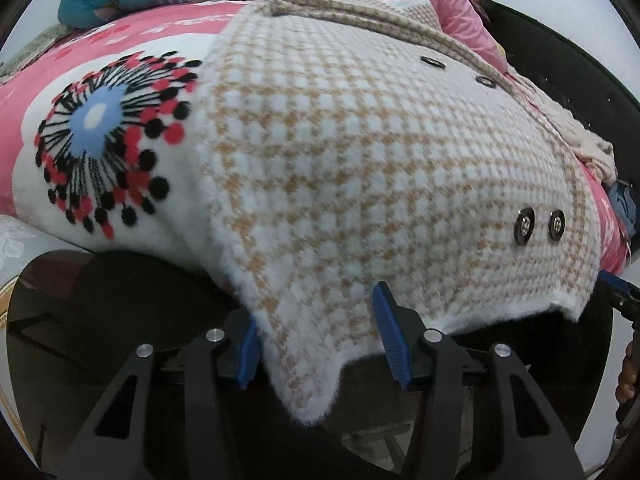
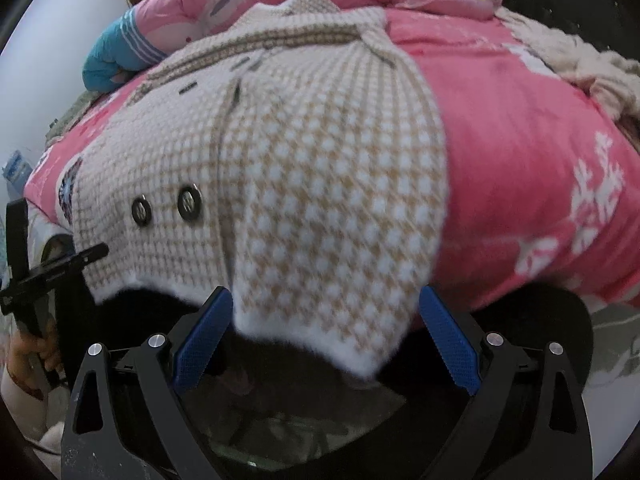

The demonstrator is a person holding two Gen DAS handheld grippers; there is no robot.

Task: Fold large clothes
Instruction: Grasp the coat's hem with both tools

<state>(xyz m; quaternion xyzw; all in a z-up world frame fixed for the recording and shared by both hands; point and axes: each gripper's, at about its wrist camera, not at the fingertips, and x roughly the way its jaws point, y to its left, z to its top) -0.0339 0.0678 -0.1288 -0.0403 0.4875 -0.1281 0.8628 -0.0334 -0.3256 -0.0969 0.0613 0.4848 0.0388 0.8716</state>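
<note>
Two grippers were parked at the foot of the bed, and neither had hold of anything yet. Biggest thing first: the pink bedspread [image 2: 520,152] was soft and lumpy, so whatever got dragged over it could bunch up underneath. On top of that lay the houndstooth coat [image 1: 360,152], spread front-up with its collar toward the pillows and its bottom hem hanging off the near edge of the mattress. Heavy fuzzy knit, by the look of it, so I'd guess it sags a lot when lifted.

The left gripper [image 1: 316,336] had its blue pads wide apart with one hem corner drooping between them, cloth maybe brushing the left pad but not pinched. The right gripper [image 2: 324,340] was just as wide open, with the other hem corner dangling in the gap.

What could go wrong, in my opinion: if either one closed on only the fluffy white edge, the weight of the coat could pull it straight out mid-lift. If one grabbed deeper than the other, the fold would come out crooked. The overlapping front flap could also slide open, since only the top layer might get caught.

Smallest worry: the paired buttons [image 1: 540,224] near the hem could end up under a pad and make the grip slippery.
</note>
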